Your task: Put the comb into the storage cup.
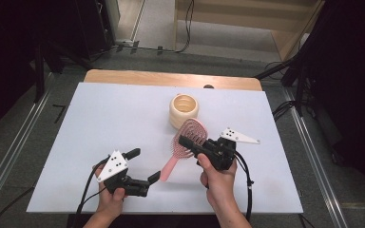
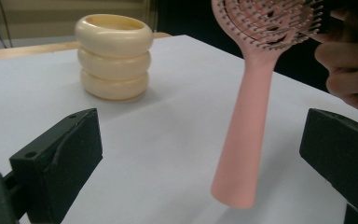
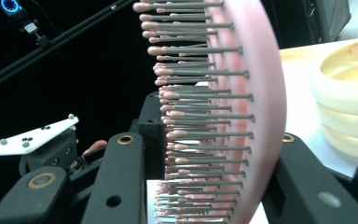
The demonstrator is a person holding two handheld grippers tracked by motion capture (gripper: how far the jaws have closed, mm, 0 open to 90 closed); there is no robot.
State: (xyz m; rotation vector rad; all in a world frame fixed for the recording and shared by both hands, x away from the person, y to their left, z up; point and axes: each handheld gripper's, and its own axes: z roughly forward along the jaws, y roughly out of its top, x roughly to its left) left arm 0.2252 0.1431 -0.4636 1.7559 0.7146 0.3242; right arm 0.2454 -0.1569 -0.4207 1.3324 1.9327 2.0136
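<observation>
Your right gripper [image 1: 186,141] pinches the pink hairbrush [image 1: 183,145] by its head above the white table [image 1: 100,118]. Your left gripper view shows its handle hanging clear between your left gripper's [image 1: 142,166] spread jaws; the cream ribbed cup [image 1: 184,110] stands just behind.

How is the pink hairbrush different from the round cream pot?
The pink hairbrush is long and thin with bristles; the cream pot is short, round and made of stacked rings. The hairbrush is held up off the table by the right gripper, clamped on its head; the pot stands upright on the table, untouched. Both look like smooth plastic.
</observation>
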